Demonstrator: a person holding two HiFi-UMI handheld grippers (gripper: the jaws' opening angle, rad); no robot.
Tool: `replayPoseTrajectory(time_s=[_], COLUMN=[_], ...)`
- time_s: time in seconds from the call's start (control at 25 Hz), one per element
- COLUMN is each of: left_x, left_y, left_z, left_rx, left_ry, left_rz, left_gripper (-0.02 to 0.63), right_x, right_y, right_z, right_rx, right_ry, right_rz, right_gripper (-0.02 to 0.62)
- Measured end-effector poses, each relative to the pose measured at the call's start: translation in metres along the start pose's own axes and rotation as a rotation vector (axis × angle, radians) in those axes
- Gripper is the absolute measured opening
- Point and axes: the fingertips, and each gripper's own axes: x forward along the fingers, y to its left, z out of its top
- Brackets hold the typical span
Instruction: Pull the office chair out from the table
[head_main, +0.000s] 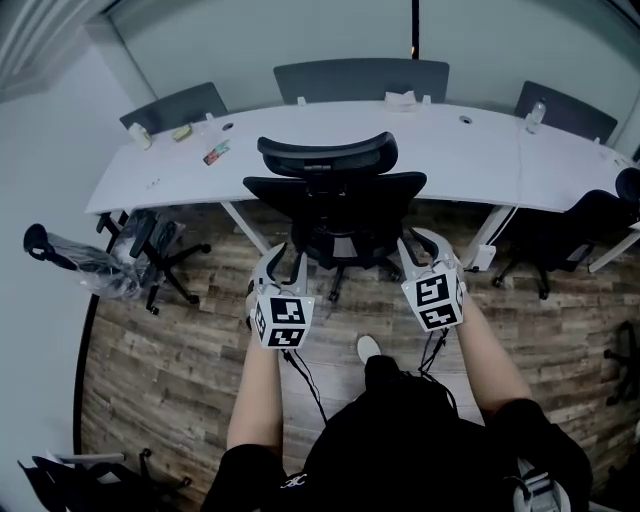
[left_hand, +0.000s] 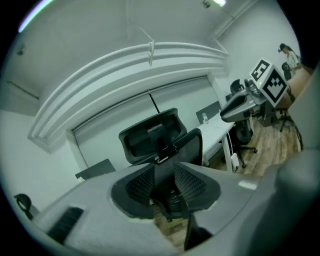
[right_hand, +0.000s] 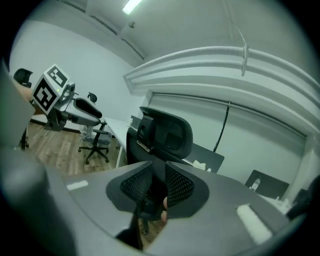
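The black mesh office chair (head_main: 335, 195) stands on the wood floor just in front of the long white table (head_main: 480, 160), its headrest (head_main: 328, 153) toward the table edge. My left gripper (head_main: 283, 262) is at the chair back's lower left side and my right gripper (head_main: 425, 245) at its lower right side. In the left gripper view the jaws (left_hand: 165, 182) stand apart, with the chair's headrest (left_hand: 150, 135) ahead and only dark chair parts seen through the gap. The right gripper (right_hand: 156, 187) likewise shows a narrow gap, the headrest (right_hand: 167, 131) beyond it. Neither pair of pads presses on anything.
A plastic-wrapped chair (head_main: 150, 245) stands at the left and a black chair (head_main: 570, 235) under the table at the right. Grey chairs (head_main: 360, 78) line the table's far side. Small items (head_main: 216, 152) and a bottle (head_main: 535, 115) lie on the table. The person's shoe (head_main: 368, 348) is behind the chair.
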Motion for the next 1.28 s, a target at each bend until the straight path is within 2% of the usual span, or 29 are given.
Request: replayPoseTrajectory(time_s=[0.28,0.52,0.72,0.96,1.28], left_x=[0.058,0.110,0.155,0.198,0.237], left_y=[0.041,0.079,0.111,0.140,0.158], left_z=[-0.010,-0.030,-0.052,-0.076,-0.093], left_rx=[0.265,0.435,0.497,0.536,0.572], left_ry=[0.064,0.116,0.191,0.259,0.304], left_rz=[0.029,0.054,0.044,0.044,0.046], left_gripper=[0.180,0.224,0.244,0.264,0.285], right_x=[0.053,0.102,0.134,0.170,0.186], right_y=[-0.038,-0.063,-0.086,-0.105,-0.106], right_z=[-0.009,-0.026,-0.035,-0.047,-0.057], right_rx=[-0.170,-0.305,-0.334,-0.362,-0.384], right_ry=[0.045,0.140,0.176,0.204,0.199], right_rz=[-0.038,-0.094,-0.124,-0.140,-0.077], right_gripper=[0.145,0.206,0.266,0.295,0.303])
